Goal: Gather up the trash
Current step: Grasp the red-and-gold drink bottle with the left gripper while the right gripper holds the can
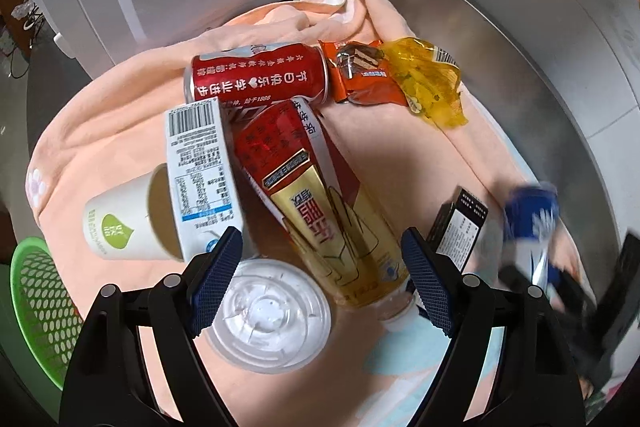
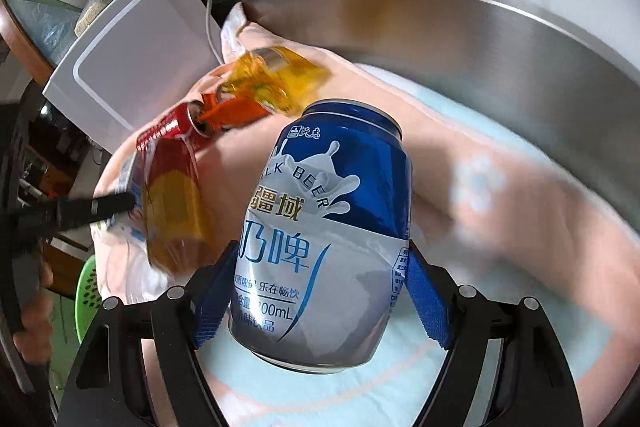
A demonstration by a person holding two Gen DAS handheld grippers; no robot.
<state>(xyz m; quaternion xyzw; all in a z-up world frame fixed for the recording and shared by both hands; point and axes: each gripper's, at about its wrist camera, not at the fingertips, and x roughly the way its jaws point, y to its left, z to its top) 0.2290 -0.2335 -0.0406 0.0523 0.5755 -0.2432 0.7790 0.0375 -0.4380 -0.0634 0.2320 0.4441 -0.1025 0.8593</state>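
Trash is what I'm after here, and the piece I've got is the blue-and-white milk beer can point(image 2: 324, 231), clamped between the blue pads of my right gripper point(image 2: 320, 291), lifted clear of the peach towel point(image 2: 520, 211) that's spread over the steel counter point(image 2: 500, 39).

Everything else I'll place off that can. Off to its left in the right wrist view sits the main pile, pretty blurred: a red-and-gold bottle point(image 1: 320, 203) lying on its side, a red cola can point(image 1: 256, 75) also on its side behind it, then an orange snack wrapper point(image 1: 364, 75) and a crumpled yellow plastic wrapper point(image 1: 432, 83) just beside that.

My left gripper point(image 1: 320, 279) hangs over the same pile with jaws wide, nothing gripped, the bottle lying between the pads. Right there: a clear plastic lid point(image 1: 268, 315), a white carton point(image 1: 202, 175) with a barcode, and a tipped paper cup point(image 1: 128, 219); as far as I can see it's empty. A small black box point(image 1: 460, 223) lies nearer the can.

The green basket point(image 1: 36, 303) sits farthest from the can, past the towel's edge; I can't tell what's inside.
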